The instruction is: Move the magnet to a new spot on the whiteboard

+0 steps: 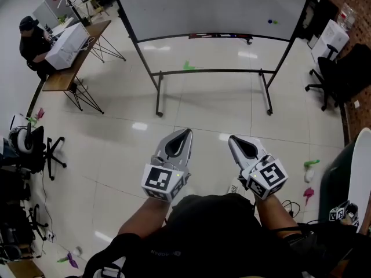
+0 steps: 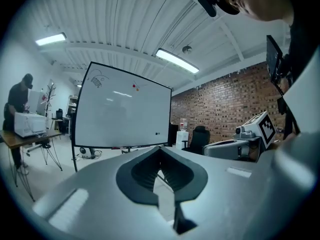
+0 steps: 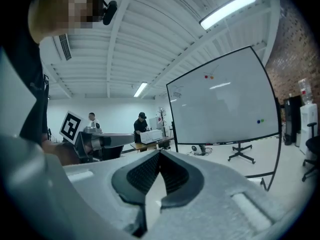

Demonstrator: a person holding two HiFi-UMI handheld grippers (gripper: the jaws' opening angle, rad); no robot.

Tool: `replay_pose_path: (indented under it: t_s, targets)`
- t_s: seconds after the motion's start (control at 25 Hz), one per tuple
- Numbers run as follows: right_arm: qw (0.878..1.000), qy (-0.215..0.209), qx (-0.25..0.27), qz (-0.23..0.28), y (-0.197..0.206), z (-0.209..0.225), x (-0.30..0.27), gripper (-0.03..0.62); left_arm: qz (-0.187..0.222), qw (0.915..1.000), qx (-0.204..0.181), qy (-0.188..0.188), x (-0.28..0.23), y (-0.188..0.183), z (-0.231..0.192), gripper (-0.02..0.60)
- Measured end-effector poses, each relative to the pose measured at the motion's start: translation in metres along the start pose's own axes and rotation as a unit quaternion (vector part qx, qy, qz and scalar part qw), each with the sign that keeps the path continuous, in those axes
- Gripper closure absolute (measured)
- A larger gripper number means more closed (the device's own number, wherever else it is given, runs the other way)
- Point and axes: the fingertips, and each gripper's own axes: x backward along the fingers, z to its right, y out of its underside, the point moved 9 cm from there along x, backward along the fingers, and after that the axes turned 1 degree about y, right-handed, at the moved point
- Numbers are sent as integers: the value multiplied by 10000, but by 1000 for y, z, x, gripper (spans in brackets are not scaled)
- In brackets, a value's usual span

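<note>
Both empty. Left hand-held gripper (image 1: 184, 135): jaws together, nothing between them. Right hand-held gripper (image 1: 236, 141): same, jaws closed on nothing. I hold them side by side, low in front of me, near each other but not touching, tips pointing toward the whiteboard (image 1: 214, 4). The board is on its stand, well ahead of both, with bare floor (image 1: 203, 109) between. The magnets sit on the board, well apart from both tips. The blue-and-green magnets (image 1: 271, 22) are ahead and right of the right hand-held gripper, near the board's lower right corner. The reddish magnets (image 3: 209, 76) are up near the top edge. Can't tell which one is the task's. The pen tray (image 1: 220, 36) runs along the bottom edge, straight ahead. A person (image 1: 32, 39) stands at a surface (image 1: 75, 62) far off left of the left hand-held gripper.
</note>
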Motion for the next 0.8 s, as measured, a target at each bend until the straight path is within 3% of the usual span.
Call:
replay_pose_path:
  t_s: [0.2, 0.32, 0.68, 0.8]
  targets:
    - [9990, 450, 49, 46, 0, -24, 10, 594, -100, 9982, -41, 592, -5, 13, -6, 565]
    - [9985, 515, 178, -16, -5, -29, 21, 594, 74, 9965, -136, 816, -10, 11, 3, 565]
    - [9984, 330, 425, -146, -19, -2, 52, 594, 226, 9989, 85, 400, -19, 0, 35, 565]
    - [9988, 183, 436, -108, -14, 9, 65, 594, 281, 9992, -60, 289, -24, 2, 49, 565]
